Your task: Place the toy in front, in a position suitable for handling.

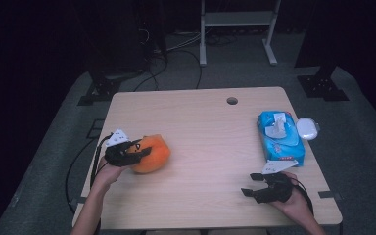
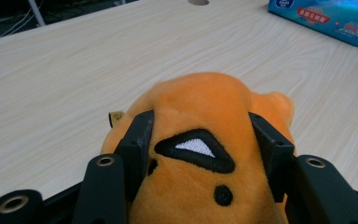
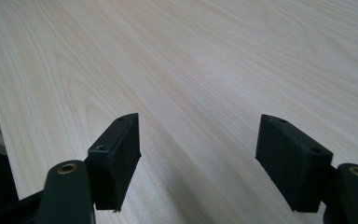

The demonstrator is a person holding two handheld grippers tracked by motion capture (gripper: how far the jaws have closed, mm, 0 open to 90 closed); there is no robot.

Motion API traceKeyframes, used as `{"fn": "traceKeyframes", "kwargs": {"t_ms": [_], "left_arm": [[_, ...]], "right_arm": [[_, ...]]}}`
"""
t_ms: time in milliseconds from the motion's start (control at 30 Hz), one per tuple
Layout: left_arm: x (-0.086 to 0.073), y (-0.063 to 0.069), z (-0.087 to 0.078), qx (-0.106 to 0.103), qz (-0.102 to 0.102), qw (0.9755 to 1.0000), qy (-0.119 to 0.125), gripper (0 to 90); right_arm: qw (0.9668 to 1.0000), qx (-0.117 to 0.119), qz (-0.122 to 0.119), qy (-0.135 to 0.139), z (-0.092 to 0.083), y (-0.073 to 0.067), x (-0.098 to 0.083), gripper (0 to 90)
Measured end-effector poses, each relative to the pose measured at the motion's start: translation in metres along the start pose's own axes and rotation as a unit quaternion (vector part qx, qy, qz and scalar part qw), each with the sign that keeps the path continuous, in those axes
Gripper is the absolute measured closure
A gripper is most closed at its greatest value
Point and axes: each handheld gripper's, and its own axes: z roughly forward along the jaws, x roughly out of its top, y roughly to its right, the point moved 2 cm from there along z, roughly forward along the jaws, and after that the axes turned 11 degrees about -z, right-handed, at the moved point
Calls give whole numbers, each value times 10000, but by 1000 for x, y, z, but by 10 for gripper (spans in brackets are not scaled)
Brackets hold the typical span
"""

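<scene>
On the bench's [image 1: 200, 117] near left, the orange plush toy [image 1: 152, 152] sits gripped: the left gripper [image 2: 200, 154] jaws squeeze its sides. Lifting looks next. The right gripper [image 3: 198, 158] rests with its jaws wide and empty, near right.

**Three cameras, one table**

High view: overhead, facing forward and down across the whole table [image 1: 200, 122]. Left gripper view: low, very near the orange plush toy [image 2: 200, 140], sharing toy and blue wipes pack [image 1: 280, 137] with overhead. Right gripper view: close over bare tabletop.
</scene>
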Motion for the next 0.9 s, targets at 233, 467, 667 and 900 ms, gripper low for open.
{"fn": "traceKeyframes", "kwargs": {"t_ms": [233,467,667,900], "left_arm": [[17,8,-11,-104,82,9997,212,490],[35,34,-14,-399,304,9979,403,489],[44,57,-8,-626,514,9958,433,487],[49,88,11,-1054,673,9911,446,483]], "right_arm": [[10000,0,3,-12,1,0,0,292],[10000,-15,12,12,0,1,0,292],[10000,-19,14,11,-1,1,0,292],[10000,-47,40,52,-3,2,0,292]]}}
